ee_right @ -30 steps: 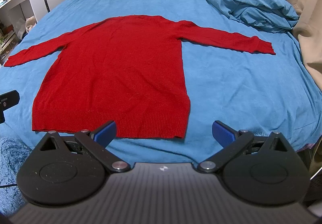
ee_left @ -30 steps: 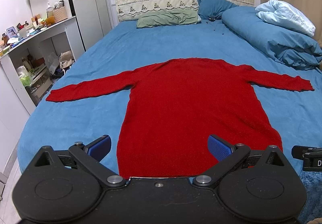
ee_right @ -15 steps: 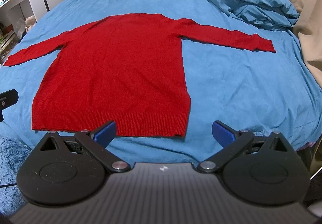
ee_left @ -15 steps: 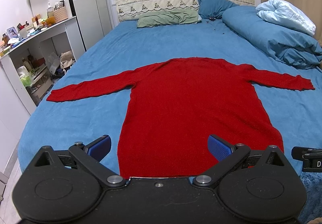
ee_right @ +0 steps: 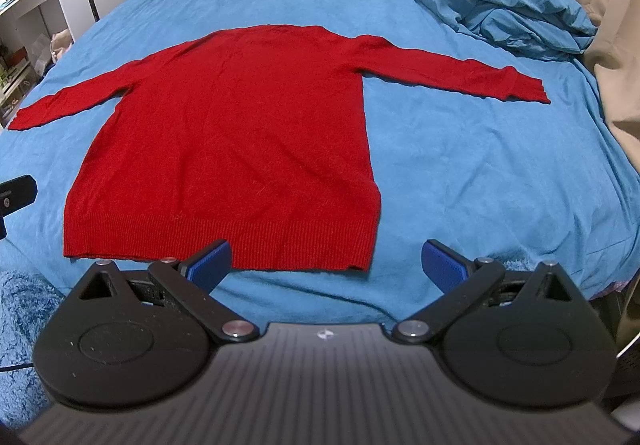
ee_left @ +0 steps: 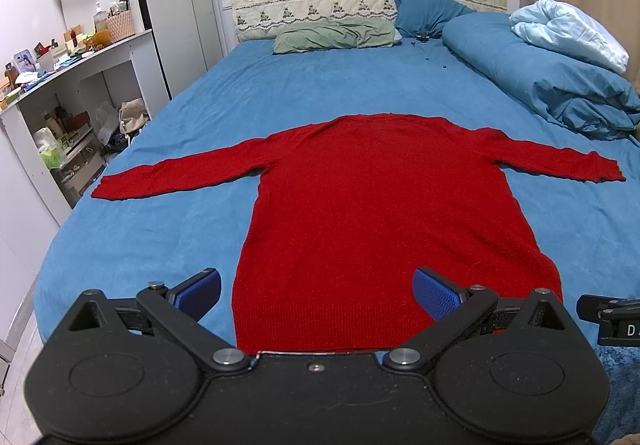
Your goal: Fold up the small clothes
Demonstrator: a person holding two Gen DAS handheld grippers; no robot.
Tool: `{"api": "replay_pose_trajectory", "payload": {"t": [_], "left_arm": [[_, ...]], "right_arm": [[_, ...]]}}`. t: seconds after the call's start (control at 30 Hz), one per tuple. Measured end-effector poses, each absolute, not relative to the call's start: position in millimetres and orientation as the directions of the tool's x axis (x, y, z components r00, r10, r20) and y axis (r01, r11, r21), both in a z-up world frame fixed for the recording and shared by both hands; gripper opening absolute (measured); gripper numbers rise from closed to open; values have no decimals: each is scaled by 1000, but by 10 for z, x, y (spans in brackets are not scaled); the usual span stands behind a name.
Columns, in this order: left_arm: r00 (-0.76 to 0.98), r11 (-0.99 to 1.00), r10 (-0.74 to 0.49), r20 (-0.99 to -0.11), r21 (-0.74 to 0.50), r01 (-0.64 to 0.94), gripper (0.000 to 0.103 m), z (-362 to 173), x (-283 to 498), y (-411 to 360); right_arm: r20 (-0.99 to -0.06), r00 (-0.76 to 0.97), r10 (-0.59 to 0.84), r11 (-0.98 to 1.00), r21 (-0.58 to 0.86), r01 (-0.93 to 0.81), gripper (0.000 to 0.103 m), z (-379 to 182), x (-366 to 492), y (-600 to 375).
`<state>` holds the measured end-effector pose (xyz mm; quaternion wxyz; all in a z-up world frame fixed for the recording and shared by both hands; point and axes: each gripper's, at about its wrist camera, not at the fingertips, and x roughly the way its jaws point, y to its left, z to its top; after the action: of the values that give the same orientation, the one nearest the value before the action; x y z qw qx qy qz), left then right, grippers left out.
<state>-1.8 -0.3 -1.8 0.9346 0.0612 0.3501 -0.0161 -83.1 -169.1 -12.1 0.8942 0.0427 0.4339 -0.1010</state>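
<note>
Two black handheld grippers, the left gripper [ee_left: 316, 293] and the right gripper [ee_right: 326, 263], are held at the foot of a bed covered in a blue sheet [ee_right: 460, 165], their blue-padded fingers spread wide with nothing grasped. A red knitted long-sleeved sweater [ee_left: 380, 205] is seen laid flat on the sheet, sleeves stretched out to both sides, hem nearest the grippers.

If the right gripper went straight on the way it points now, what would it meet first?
Probably the sweater, near its hem corner: the open right gripper points over the blue bed edge just short of that ribbed hem. Depth is unclear, so it might touch the bedding first.
</note>
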Motion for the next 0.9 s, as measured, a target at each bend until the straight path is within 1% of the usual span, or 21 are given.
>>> {"api": "replay_pose_trajectory", "payload": {"t": [0.9], "left_arm": [[756,992,19,-654,109,70,103,-16,-23,7]], "right_arm": [[-782,606,-147,976,-16,216,103,-120,-839,-1659]]}}
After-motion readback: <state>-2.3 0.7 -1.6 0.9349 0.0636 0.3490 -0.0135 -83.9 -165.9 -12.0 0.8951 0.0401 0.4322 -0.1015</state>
